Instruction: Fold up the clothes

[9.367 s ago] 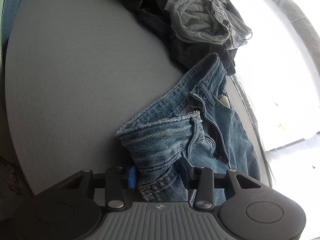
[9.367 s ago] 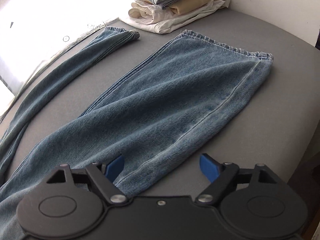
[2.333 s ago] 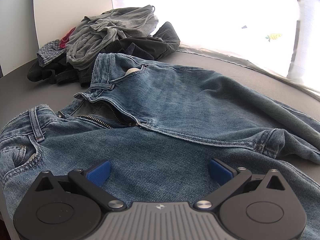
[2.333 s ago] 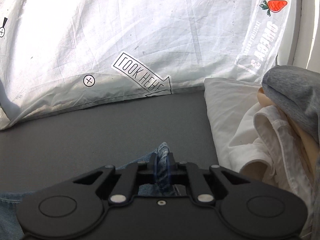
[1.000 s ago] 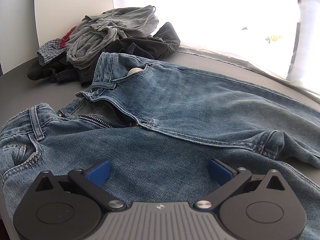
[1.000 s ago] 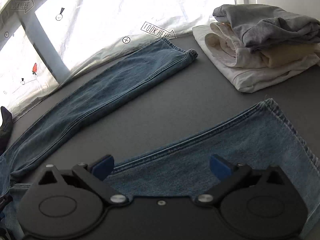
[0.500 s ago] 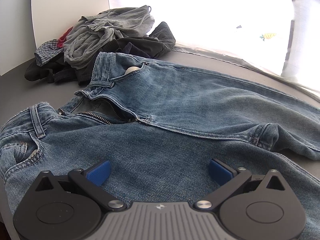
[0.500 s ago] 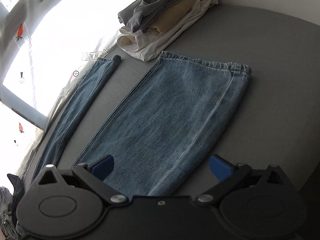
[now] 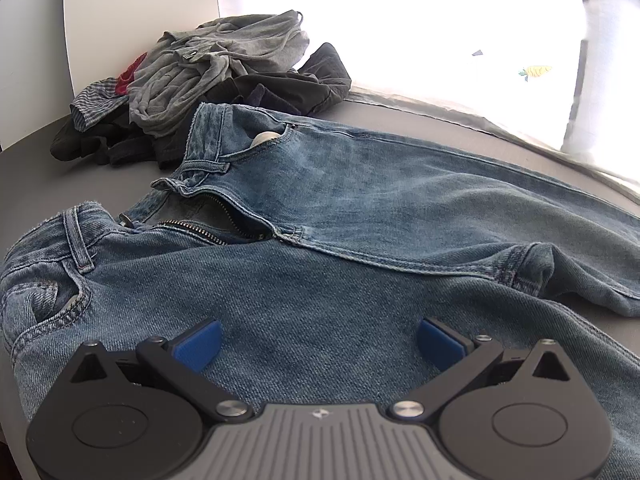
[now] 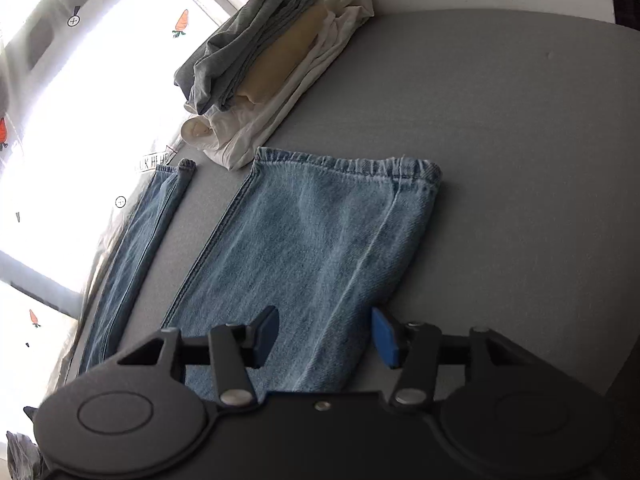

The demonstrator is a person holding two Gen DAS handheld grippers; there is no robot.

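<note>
Blue jeans (image 9: 340, 216) lie spread flat on the grey table, waist to the left with the fly unzipped. My left gripper (image 9: 318, 342) hovers open over the near thigh, nothing between its blue pads. In the right wrist view the near trouser leg (image 10: 320, 248) runs away from me to its hem, and the far leg (image 10: 148, 232) lies along the window edge. My right gripper (image 10: 324, 334) is over the near leg's right edge, jaws closing, with denim lying under the gap and the pads not pressing on it.
A heap of unfolded grey, dark and red clothes (image 9: 208, 80) sits behind the jeans' waist. A folded stack of grey, tan and white garments (image 10: 272, 64) stands beyond the hems. Bare grey table (image 10: 520, 160) stretches to the right. A bright covered window (image 10: 80, 100) borders the far edge.
The right gripper swung from the far leg over to the near leg, rolled, and its jaws narrowed from wide open to about half. The left gripper stayed still and open.
</note>
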